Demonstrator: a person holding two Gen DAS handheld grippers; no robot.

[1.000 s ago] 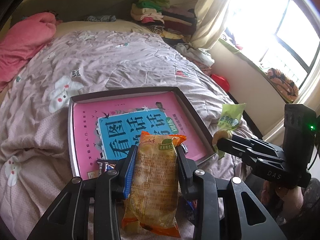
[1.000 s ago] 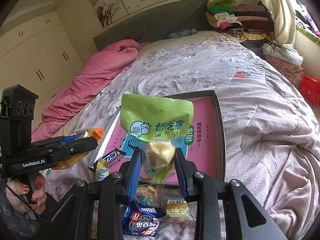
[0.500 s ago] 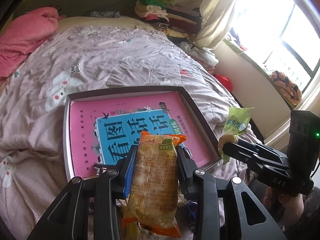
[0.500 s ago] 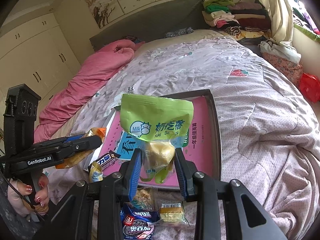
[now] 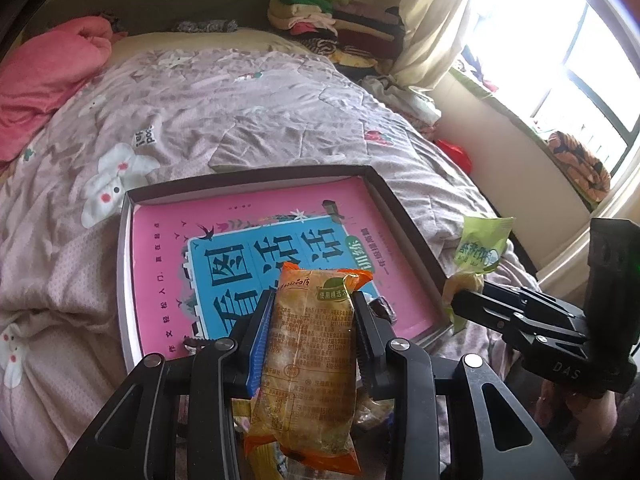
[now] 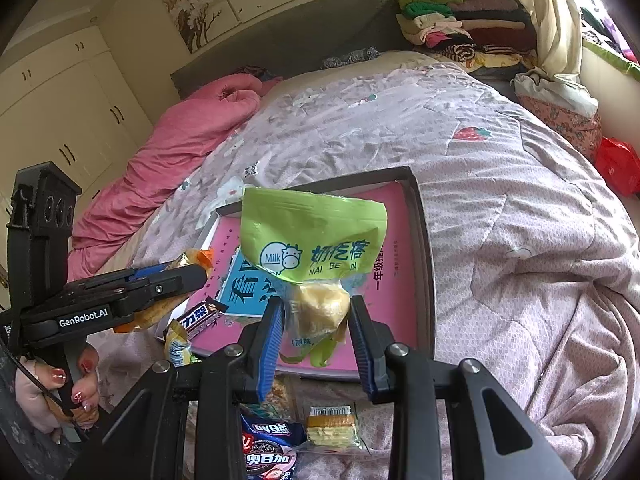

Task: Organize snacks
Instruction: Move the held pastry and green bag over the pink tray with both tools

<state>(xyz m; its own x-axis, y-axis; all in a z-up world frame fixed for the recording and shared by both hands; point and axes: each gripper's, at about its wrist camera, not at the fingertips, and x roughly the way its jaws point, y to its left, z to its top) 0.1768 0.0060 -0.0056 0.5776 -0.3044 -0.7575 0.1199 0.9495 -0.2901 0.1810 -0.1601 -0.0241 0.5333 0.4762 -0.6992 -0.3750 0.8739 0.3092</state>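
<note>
Both wrist cams angled down, close; share tray (image 5: 124, 280) (image 6: 424, 240).

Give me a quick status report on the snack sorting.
Left tongs shut on orange packet. Right tongs shut on green pouch. Both near tray; loose snacks below.

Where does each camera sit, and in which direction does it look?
Left wrist: on the left gripper, looking down along its fingers at the orange snack packet it holds and the tray; right gripper at right.
Right wrist: on the right gripper, holding the green snack bag; left gripper and a hand at left.
Shared: the tray, the bed quilt, both snacks.
</note>
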